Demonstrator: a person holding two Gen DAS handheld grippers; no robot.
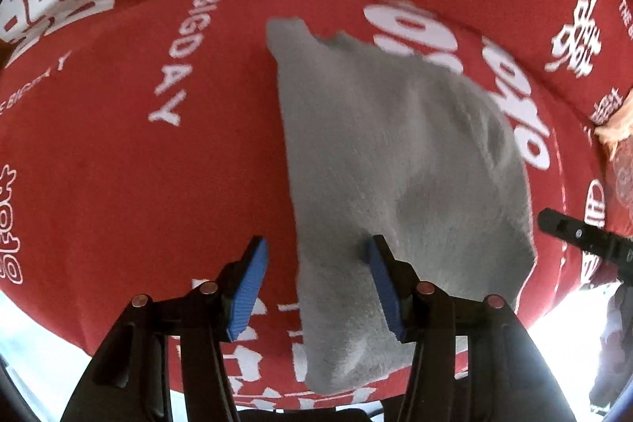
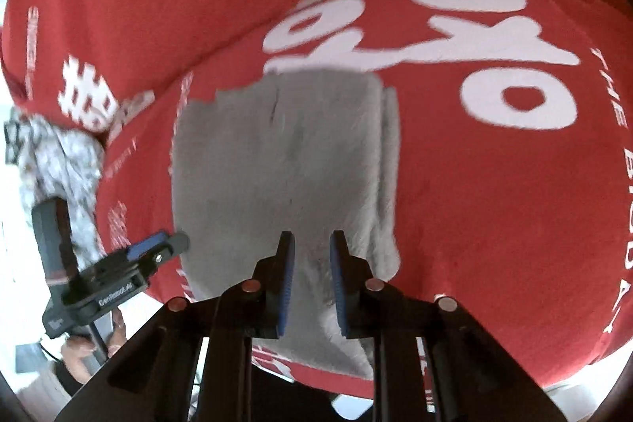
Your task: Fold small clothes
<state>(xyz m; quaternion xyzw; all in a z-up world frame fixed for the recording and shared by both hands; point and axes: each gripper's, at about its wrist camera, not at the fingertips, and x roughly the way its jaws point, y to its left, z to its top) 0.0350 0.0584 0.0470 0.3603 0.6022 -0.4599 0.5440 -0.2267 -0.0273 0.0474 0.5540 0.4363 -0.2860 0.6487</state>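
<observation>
Left hand-held gripper hangs over the red cloth-covered desk, blue pads spread wide and released, nothing pinched; the near-left edge of the grey garment lies under the gap, whether the right pad touches the fabric is hard to tell. Right hand-held gripper has its blue pads drawn close with a narrow gap left, released, grey garment showing beneath and between them, not gripped as far as visible. Both views are motion-blurred; near end of the garment is cut off behind the gripper bodies. In the right wrist view the left gripper shows at the garment's left edge, a hand on its handle, a patterned sleeve behind. Garment is grey, soft, fuzzy, lying flat mid-desk, folded with layered edges along its right side and a ragged far edge, over white lettering.
</observation>
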